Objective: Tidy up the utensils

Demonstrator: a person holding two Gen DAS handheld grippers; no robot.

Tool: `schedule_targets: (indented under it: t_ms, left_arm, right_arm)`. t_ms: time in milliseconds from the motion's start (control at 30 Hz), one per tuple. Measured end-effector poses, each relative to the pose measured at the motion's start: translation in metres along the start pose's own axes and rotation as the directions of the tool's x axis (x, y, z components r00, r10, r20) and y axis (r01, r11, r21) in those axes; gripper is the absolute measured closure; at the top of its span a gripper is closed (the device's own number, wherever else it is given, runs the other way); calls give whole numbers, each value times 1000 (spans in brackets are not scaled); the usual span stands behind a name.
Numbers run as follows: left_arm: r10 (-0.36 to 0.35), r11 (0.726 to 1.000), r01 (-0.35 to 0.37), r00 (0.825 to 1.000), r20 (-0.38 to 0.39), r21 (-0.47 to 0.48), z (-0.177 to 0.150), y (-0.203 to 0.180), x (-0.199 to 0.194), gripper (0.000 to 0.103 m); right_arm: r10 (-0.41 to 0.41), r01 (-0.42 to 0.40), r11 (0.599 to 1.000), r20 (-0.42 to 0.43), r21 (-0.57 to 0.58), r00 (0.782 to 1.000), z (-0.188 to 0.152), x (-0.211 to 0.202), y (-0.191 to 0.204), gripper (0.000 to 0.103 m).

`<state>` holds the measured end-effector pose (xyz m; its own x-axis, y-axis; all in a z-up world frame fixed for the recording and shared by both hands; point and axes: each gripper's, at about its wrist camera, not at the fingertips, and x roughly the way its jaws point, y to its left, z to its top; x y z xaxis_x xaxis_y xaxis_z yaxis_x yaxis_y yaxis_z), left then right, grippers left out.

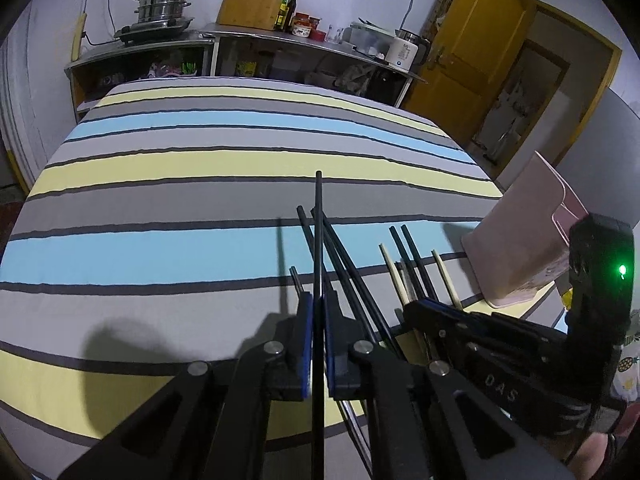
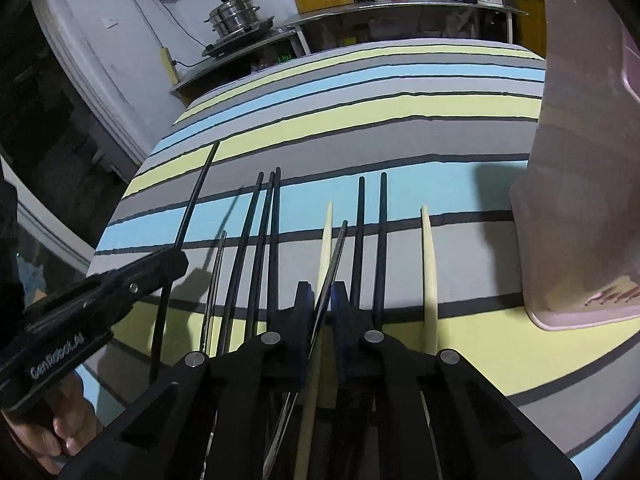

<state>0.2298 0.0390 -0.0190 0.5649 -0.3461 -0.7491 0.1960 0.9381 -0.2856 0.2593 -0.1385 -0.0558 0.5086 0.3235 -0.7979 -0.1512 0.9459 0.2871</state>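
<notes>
My left gripper [image 1: 318, 310] is shut on a black chopstick [image 1: 318, 232] that points forward above the striped cloth; it also shows in the right wrist view [image 2: 196, 196]. My right gripper [image 2: 320, 300] is shut on a thin metal chopstick [image 2: 332, 264], lifted at a slant. Several black chopsticks [image 2: 264, 240] and two pale wooden chopsticks [image 2: 429, 272] lie side by side on the cloth beneath both grippers. A pink utensil holder [image 2: 580, 200] stands at the right; it also shows in the left wrist view [image 1: 520, 248].
The table wears a striped cloth [image 1: 200, 184] of blue, yellow and grey. A steel counter [image 1: 240, 40] with a steamer pot, bottles and a kettle stands behind. A yellow door [image 1: 472, 48] is at the far right.
</notes>
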Motion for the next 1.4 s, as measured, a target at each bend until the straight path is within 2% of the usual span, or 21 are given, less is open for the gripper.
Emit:
schedule_targets:
  t_ms: [267, 533, 900, 1033, 1267, 1400]
  left_arm:
    - [-25, 1000, 25, 999, 20, -5, 1, -3, -14, 97]
    - [-20, 1000, 20, 999, 42, -3, 2, -8, -30, 97]
    - [-8, 998, 11, 999, 45, -59, -4, 10, -34, 97]
    - [25, 996, -25, 1000, 2, -88, -10, 21, -25, 97]
    - [99, 989, -106, 993, -70, -106, -25, 34, -6, 97]
    - [117, 986, -125, 990, -81, -106, -31, 39, -3, 97]
  right_arm:
    - [19, -18, 1000, 17, -23, 1000, 2, -14, 5, 97]
    - [42, -41, 998, 38, -41, 998, 4, -28, 12, 99]
    - [15, -16, 999, -19, -35, 1000, 6, -3, 7, 99]
    - [-9, 8, 999, -27, -42, 1000, 7, 4, 8, 97]
    - [-1, 0, 1000, -34, -13, 999, 10, 7, 2, 96]
    - [-1, 0, 1000, -33, -22, 999, 10, 3, 5, 96]
